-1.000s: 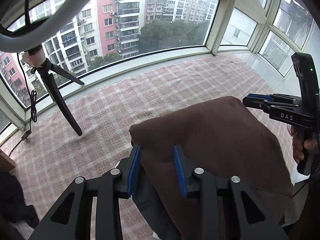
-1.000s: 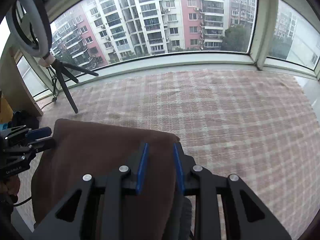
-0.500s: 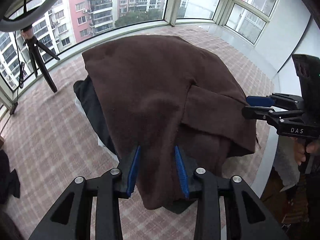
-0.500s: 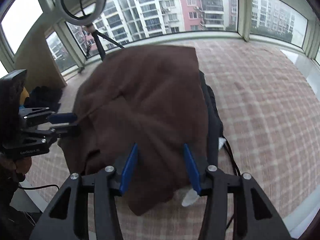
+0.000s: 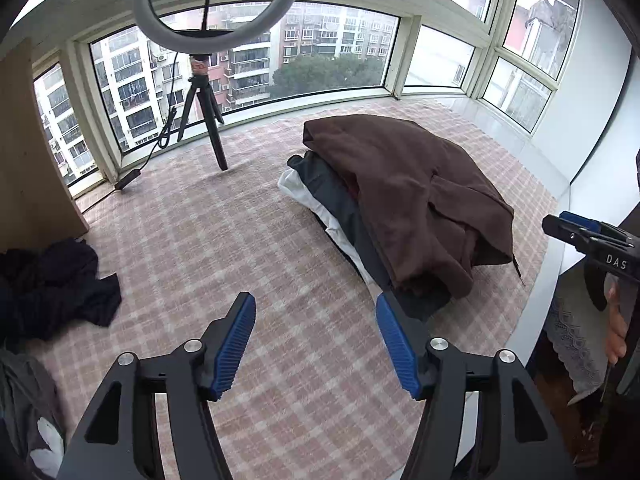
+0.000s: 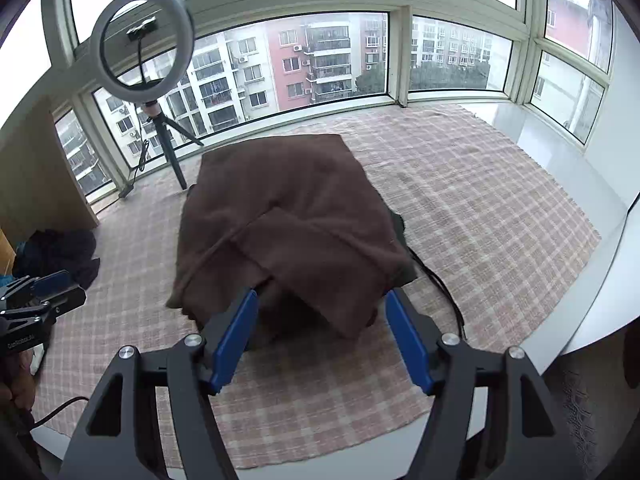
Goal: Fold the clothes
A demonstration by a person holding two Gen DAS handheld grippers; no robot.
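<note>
The brown garment (image 6: 288,224) lies folded on top of a stack of clothes (image 5: 340,200), on the checked cloth (image 5: 224,240) that covers the surface by the windows. A dark layer and a white one show at the stack's left edge in the left wrist view. The step in hand looks like the release after setting the garment down. To do it well, both tools should draw straight back and a little up, so no pad snags the near hem and pulls the fold open. The near flap sits slightly askew across the top; a light press there could square it before the person moves on. A dark heap (image 5: 52,280) lies well apart at the left, probably the next piece to fold.

The left tool (image 5: 316,344) stands spread, its jaws having just been opening; nothing is between them, and only bare cloth shows beyond. The right tool (image 6: 322,332) is spread too, jaws likewise just opened. The garment's near edge appears between its blue pads (image 6: 236,336) in the picture, but they do not press on it.
</note>
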